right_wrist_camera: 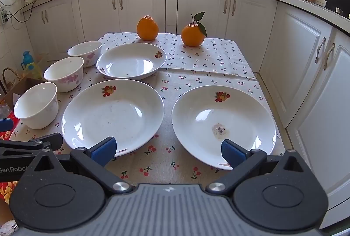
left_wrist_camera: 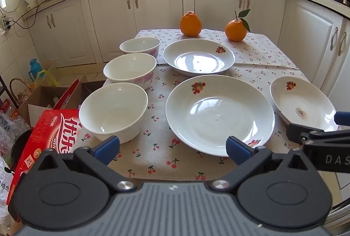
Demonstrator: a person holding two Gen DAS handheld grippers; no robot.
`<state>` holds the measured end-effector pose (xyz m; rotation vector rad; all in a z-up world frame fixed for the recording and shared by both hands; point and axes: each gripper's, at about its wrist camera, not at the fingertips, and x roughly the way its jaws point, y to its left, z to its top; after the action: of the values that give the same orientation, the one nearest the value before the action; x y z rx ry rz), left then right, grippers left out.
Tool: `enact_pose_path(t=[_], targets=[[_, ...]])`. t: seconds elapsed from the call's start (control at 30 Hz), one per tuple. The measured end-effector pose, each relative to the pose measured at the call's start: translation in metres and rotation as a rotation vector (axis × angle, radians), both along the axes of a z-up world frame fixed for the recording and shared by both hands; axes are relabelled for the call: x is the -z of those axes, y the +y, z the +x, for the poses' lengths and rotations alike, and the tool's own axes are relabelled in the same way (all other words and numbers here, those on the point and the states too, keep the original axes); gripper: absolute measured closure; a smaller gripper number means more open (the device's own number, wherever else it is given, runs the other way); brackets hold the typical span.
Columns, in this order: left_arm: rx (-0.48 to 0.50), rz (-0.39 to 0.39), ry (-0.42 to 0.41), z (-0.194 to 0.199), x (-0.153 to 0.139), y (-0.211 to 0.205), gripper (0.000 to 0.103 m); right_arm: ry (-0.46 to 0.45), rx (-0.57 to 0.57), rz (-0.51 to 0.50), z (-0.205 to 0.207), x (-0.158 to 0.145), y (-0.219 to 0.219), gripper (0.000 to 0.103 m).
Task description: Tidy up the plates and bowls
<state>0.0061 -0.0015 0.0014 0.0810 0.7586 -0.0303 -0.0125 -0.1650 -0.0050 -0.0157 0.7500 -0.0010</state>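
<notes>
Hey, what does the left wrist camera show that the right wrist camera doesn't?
Only the left wrist view shows the whole red carton beside the table's left edge, and the near bowl close up.

Only the right wrist view shows the stained plate whole, with the smudge at its centre; in the left wrist view it is cut off at the edge.

Both show three bowls in a row, three plates, two oranges at the far end, the cherry-print cloth, and both grippers, left gripper and right gripper, open and empty.
</notes>
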Motion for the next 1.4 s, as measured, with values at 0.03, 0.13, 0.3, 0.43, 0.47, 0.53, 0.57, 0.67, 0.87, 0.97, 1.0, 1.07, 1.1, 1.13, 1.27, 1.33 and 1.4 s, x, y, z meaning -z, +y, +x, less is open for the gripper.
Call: enact_pose_path(t=[0.03,0.13,0.3,0.43,0.47,0.53,0.57,0.67,0.87,0.97,1.0,1.07,1.1,1.13,1.27,1.33,1.4], targets=[[-0.004,-0.006,-0.005,-0.0068,-0.0010,-0.0010,0.001,-0.001,-0.001,0.000,0.0000,-0.0002,-0.0001,0.000],[-0.004,-0.006,-0.007,-0.0071,-0.0016,-0.0012,0.001,-0.001,-0.001,0.000,0.0012,-0.0029,-0.0005,0.000],[-0.005,-0.004,-0.009,-0.0071,-0.0010,-0.0016,0.001,-0.003,-0.002,0.000,0.0001,-0.0049,0.0010,0.000],[-0.004,-0.006,-0.010,-0.0077,-0.0012,-0.0010,0.001,-0.010,-0.004,-0.004,0.0005,-0.0029,0.0015,0.000],[-0.004,-0.006,-0.010,-0.0078,-0.0014,-0.0011,0.001,-0.011,-0.004,-0.003,0.0006,-0.0030,0.0018,0.000],[-0.005,-0.006,-0.009,-0.0076,-0.0014,-0.0012,0.001,-0.010,-0.005,-0.003,0.0013,-0.0030,0.0020,0.000],[-0.005,-0.007,-0.009,-0.0076,-0.0014,-0.0012,0.001,-0.011,-0.006,-0.004,0.0013,-0.0030,0.0019,0.000],[-0.004,-0.006,-0.008,-0.0077,-0.0022,-0.0017,0.001,-0.014,-0.006,-0.003,-0.0001,-0.0029,0.0014,0.000],[-0.006,-0.006,-0.011,-0.0074,-0.0022,0.0000,0.001,-0.015,-0.008,-0.004,-0.0001,-0.0036,0.0014,0.000],[-0.006,-0.007,-0.010,-0.0075,-0.0021,0.0002,0.001,-0.016,-0.011,-0.002,0.0000,-0.0040,0.0011,0.000],[-0.007,-0.006,-0.010,-0.0076,-0.0022,0.0001,0.001,-0.016,-0.011,-0.002,0.0000,-0.0040,0.0011,0.000],[-0.007,-0.003,-0.012,-0.0079,-0.0027,0.0001,0.001,-0.016,-0.010,-0.002,-0.0001,-0.0041,0.0012,0.000],[-0.007,-0.004,-0.012,-0.0082,-0.0026,0.0001,0.001,-0.016,-0.010,-0.002,0.0000,-0.0042,0.0012,0.000],[-0.007,-0.005,-0.013,-0.0085,-0.0025,0.0002,0.001,-0.016,-0.010,-0.002,0.0001,-0.0042,0.0012,0.000],[-0.007,-0.004,-0.013,-0.0086,-0.0025,0.0003,0.001,-0.019,-0.013,-0.001,-0.0008,-0.0049,0.0005,0.000],[-0.007,-0.004,-0.013,-0.0088,-0.0021,0.0000,0.001,-0.020,-0.013,0.000,-0.0007,-0.0051,0.0005,0.000],[-0.007,-0.003,-0.011,-0.0086,-0.0021,-0.0005,0.001,-0.020,-0.014,-0.001,-0.0013,-0.0053,0.0001,0.000]])
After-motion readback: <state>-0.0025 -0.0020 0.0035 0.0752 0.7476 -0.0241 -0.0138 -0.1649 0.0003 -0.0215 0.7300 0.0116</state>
